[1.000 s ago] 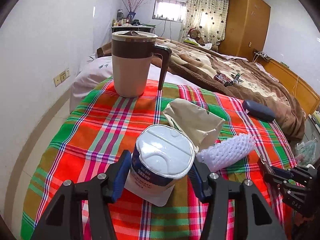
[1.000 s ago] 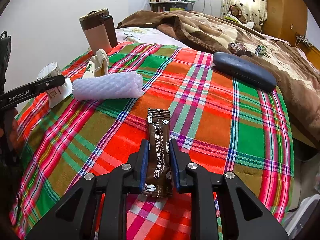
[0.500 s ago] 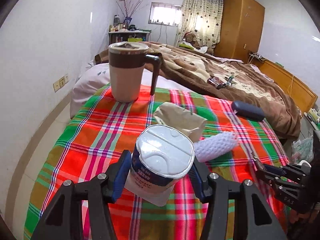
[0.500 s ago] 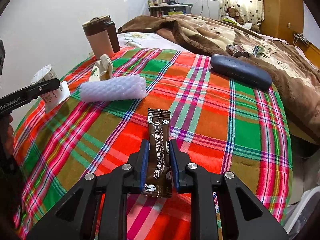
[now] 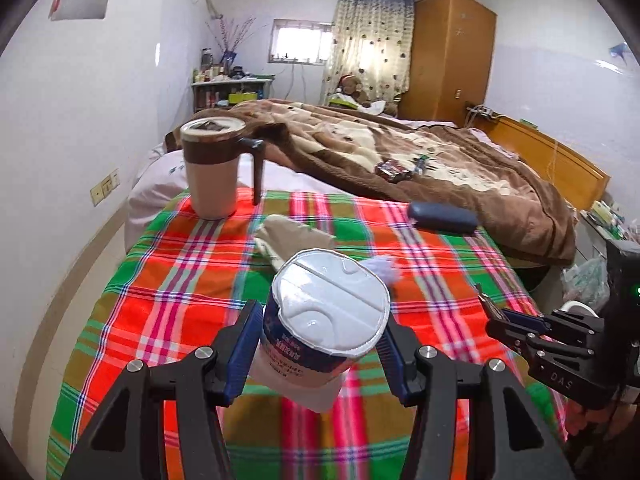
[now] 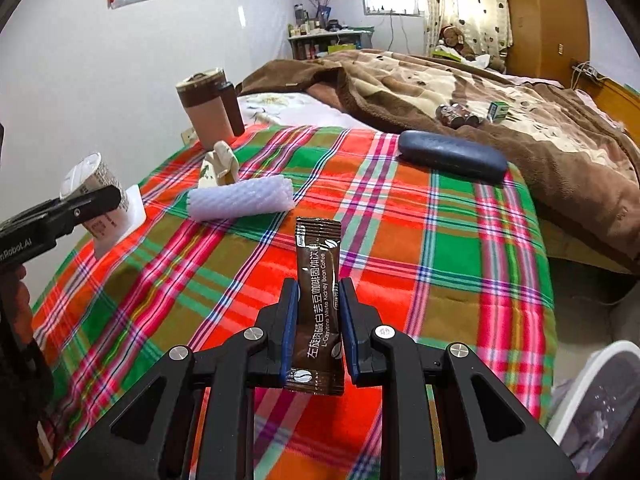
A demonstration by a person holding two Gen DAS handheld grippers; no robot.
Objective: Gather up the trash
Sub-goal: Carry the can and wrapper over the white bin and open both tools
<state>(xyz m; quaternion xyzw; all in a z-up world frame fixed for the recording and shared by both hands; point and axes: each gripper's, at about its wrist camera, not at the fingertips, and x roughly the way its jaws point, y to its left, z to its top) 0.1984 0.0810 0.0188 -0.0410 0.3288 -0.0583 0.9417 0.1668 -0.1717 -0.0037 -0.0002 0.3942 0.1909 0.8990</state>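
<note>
We carry two pieces of trash at once. Our left tongs [image 5: 320,344] pinch a lidded yogurt cup [image 5: 326,328] across its body, pads pressing its sides below the foil rim, so it stays upright and any dregs stay inside. Our right tongs [image 6: 318,316] are pressed nearly together on a brown coffee sachet [image 6: 319,300], gripped by its long edges so the flat strip stands up instead of flopping. Both items hang clear above the plaid surface [image 6: 448,264]. Still lying there are a white foam net sleeve [image 6: 240,200] and a crumpled beige wrapper [image 6: 220,162], likely next. The mug [image 5: 214,168] and dark case [image 6: 450,154] look like keepers. A white bin [image 6: 596,392] shows at the lower right, probably our drop point.
</note>
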